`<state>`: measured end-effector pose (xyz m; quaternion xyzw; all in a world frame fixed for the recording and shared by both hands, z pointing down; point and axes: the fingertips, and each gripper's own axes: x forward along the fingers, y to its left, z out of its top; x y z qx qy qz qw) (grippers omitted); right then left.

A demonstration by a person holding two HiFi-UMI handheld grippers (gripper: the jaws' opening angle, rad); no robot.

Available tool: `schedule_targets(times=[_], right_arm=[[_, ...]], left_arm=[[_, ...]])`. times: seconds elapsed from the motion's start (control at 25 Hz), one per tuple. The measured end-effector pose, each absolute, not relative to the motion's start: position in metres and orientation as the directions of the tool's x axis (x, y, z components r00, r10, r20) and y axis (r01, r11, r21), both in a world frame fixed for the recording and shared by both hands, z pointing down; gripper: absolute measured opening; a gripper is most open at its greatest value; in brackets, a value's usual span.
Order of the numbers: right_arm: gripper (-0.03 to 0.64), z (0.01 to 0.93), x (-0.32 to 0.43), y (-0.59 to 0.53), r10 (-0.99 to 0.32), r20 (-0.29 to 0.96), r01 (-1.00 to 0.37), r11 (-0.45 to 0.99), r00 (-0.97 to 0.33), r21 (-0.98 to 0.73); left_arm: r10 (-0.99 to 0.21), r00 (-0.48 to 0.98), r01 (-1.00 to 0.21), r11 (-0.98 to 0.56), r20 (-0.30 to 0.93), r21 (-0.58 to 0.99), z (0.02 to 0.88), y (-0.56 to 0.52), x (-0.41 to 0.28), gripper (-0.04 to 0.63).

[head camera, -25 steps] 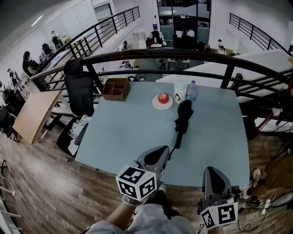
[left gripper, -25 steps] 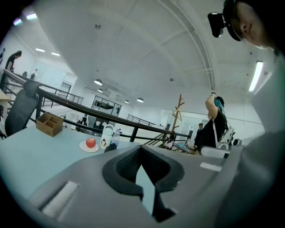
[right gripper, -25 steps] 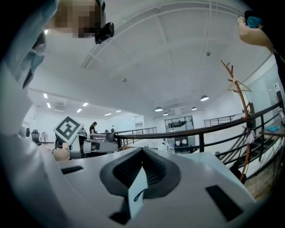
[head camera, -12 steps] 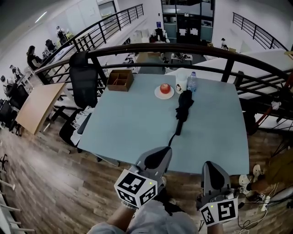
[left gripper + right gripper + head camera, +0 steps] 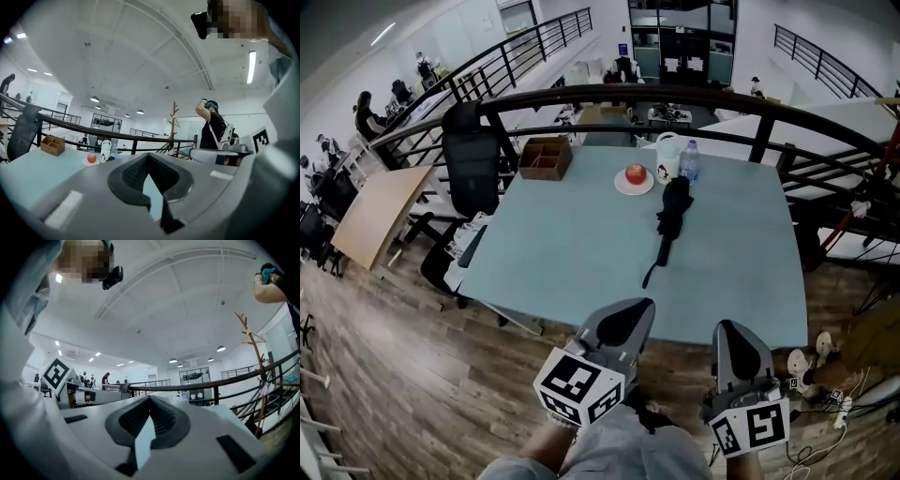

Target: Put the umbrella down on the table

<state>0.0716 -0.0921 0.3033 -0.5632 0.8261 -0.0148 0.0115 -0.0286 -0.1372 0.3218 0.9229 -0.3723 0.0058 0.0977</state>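
Note:
The black folded umbrella (image 5: 671, 217) lies flat on the pale blue table (image 5: 562, 253), right of centre, with its thin handle end pointing toward the near edge. Neither gripper touches it. My left gripper (image 5: 625, 322) hangs at the table's near edge, well short of the handle, with its jaws shut and empty. To its right, my right gripper (image 5: 734, 343) is also shut and empty, just off the near edge. In the left gripper view the closed left gripper (image 5: 149, 158) hides the umbrella. The right gripper view shows the right gripper (image 5: 150, 400) closed too.
At the table's far side stand a red apple on a white plate (image 5: 635, 175), a white mug (image 5: 668, 148), a water bottle (image 5: 689, 161) and a wooden box (image 5: 545, 157). A black chair (image 5: 472, 173) is at the left, a dark railing (image 5: 675, 98) behind.
Both grippers have drawn back from over the table toward the person, away from the umbrella's handle. The umbrella has stayed where it lies.

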Motion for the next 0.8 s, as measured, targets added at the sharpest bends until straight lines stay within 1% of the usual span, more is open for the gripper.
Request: schedule_targets(times=[0.36, 0.8], right_arm=[[-0.002, 0.292, 0.07, -0.09, -0.927, -0.031, -0.927, 0.375, -0.374, -0.024], [-0.002, 0.291, 0.07, -0.092, -0.926, -0.038, -0.927, 0.376, -0.375, -0.011]], left_arm=[[-0.692, 0.719, -0.693, -0.706, 0.068, 0.146, 0.312, -0.131, -0.028, 0.005], [-0.679, 0.731, -0.682, -0.719, 0.073, 0.136, 0.311, -0.132, -0.022, 0.005]])
